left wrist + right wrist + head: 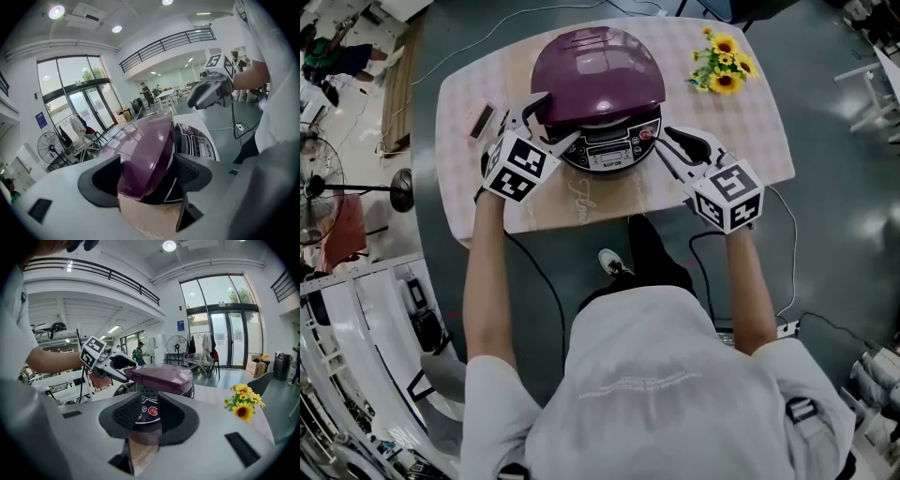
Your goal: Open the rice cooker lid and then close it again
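Purple rice cooker lid (595, 70) partly raised, front-left rim clamped by left gripper (551, 122). Right gripper (666, 141) held slightly parted, empty, beside control panel (609, 152). Sunflowers (722, 64) well apart, at table (750, 122) corner.

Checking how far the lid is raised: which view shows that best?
Right gripper view: the lid is side-on, gap beneath visible. Head view shows only its top; left gripper view, its edge between the jaws.
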Available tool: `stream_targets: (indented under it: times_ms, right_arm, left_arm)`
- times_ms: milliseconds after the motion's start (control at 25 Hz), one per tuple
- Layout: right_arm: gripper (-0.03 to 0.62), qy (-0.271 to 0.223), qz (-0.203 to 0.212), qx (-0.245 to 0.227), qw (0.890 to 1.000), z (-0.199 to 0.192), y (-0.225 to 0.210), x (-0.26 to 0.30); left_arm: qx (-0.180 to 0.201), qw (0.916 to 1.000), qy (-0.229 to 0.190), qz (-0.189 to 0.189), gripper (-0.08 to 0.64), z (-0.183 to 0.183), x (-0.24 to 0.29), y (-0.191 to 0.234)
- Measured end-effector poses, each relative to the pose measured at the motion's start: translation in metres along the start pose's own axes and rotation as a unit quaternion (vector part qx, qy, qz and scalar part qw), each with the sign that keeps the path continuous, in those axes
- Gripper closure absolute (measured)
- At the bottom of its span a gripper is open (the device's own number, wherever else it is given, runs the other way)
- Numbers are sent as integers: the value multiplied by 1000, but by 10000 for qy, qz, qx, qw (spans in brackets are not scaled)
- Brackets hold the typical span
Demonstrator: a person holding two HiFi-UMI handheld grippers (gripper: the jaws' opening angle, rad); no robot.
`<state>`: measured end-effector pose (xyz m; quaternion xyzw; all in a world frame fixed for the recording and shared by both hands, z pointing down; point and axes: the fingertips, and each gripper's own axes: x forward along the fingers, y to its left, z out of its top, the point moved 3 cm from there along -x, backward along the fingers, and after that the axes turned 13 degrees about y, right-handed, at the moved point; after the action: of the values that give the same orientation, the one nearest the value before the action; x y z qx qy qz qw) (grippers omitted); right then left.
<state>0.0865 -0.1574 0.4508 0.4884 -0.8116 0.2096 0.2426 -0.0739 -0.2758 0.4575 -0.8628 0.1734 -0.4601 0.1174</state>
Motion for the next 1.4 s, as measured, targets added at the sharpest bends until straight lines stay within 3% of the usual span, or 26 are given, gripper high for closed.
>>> stream_targets:
  times_ms: [560, 1000, 1400]
  right_arm:
    - [472, 126, 114, 20, 9999, -3, 0, 19]
    - [468, 167, 102, 101, 9998, -3, -2, 30]
    - [468, 237, -60, -44, 9997, 8, -14, 48]
  left_arm:
    - [-159, 9990, 50, -426, 207, -12, 9, -12]
    - [-600, 9963, -76, -617, 209, -17, 15, -17]
    - [-1241, 9874, -422, -892, 213, -18, 15, -14]
